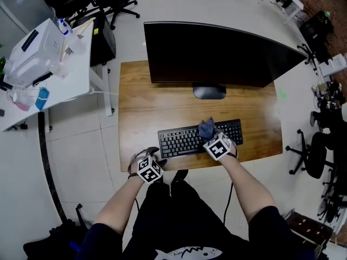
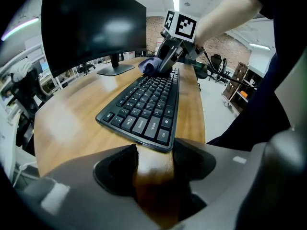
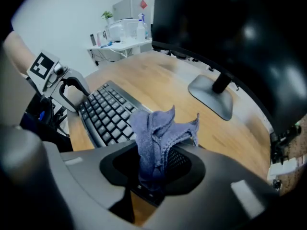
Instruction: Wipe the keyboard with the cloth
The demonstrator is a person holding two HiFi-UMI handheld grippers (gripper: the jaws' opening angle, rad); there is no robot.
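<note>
- The cloth [image 3: 160, 133] is blue-grey and soft, with a stitched hem. It is crumpled into a bunch whose corners stick up in peaks.
- The right gripper [image 3: 153, 174] has its jaws pinched on the lower part of the cloth, and the loose folds stand out ahead of them.
- In the head view the cloth [image 1: 206, 128] sits over the right half of the keyboard [image 1: 187, 140], near its rear edge, with the right gripper [image 1: 211, 137] just behind it.
- From the left gripper view the bunch [image 2: 149, 66] appears to touch the keys at the far end of the keyboard [image 2: 144, 104].
- The keyboard is black and low, and lies parallel to the front edge of the wooden desk [image 1: 135, 107]. A dark curved monitor [image 1: 217, 53] stands behind it.
- The left gripper [image 2: 154, 152] has its jaws spread, with only bare wood between them. They sit just short of the keyboard's near end.
- In the head view the left gripper [image 1: 147, 164] is at the desk's front edge, near the keyboard's left end.
</note>
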